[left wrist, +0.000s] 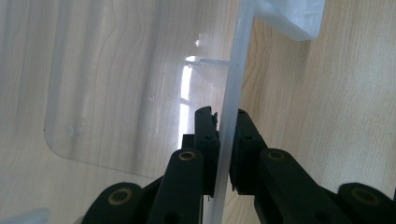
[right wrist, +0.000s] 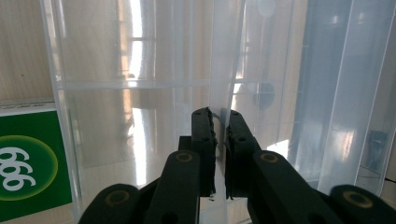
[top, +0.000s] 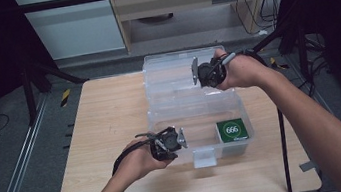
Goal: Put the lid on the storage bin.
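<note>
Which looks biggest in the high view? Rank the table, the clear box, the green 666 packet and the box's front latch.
1. table
2. clear box
3. green 666 packet
4. front latch, slightly smaller than the packet

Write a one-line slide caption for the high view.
Two hand-held grippers pinch an open clear plastic box on a wooden table: left gripper at its near rim, right gripper at its lid.

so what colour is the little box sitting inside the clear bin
Green, with a white "666" in a ringed circle on the small box; the high view shows it best.
</note>
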